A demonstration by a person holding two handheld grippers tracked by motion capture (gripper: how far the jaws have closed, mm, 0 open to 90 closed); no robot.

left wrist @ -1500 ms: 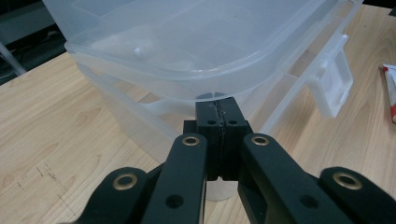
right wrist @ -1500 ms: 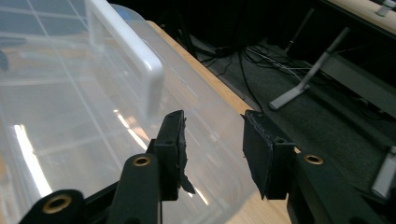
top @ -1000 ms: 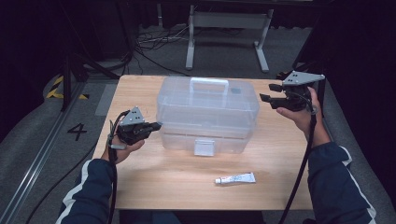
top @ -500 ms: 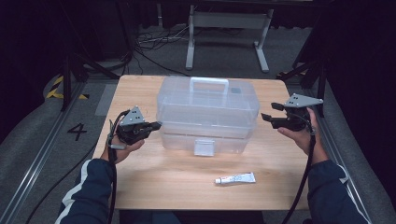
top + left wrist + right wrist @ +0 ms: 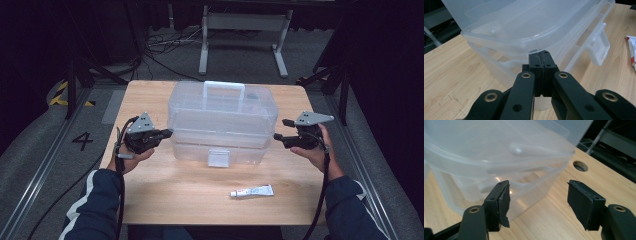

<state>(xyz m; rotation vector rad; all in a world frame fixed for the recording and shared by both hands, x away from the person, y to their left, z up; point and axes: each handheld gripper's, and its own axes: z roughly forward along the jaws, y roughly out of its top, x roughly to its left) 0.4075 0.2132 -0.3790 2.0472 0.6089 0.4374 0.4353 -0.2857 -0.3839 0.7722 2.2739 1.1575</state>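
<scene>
Grippers flank the clear box (image 5: 222, 122) on the desk (image 5: 165, 190).
Left gripper (image 5: 167, 134) at nine o'clock, fingers together; right gripper (image 5: 280, 130) at three, fingers just spreading, nothing between.

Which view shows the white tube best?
The high view: the whole tube lies on the table in front of the clear plastic box. The left gripper view catches just one end at its right edge.

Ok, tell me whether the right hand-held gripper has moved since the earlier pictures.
Yes. The right hand-held gripper has dropped from level with the clear box's lid to beside its lower half, its jaws just opening with nothing between them.
</scene>
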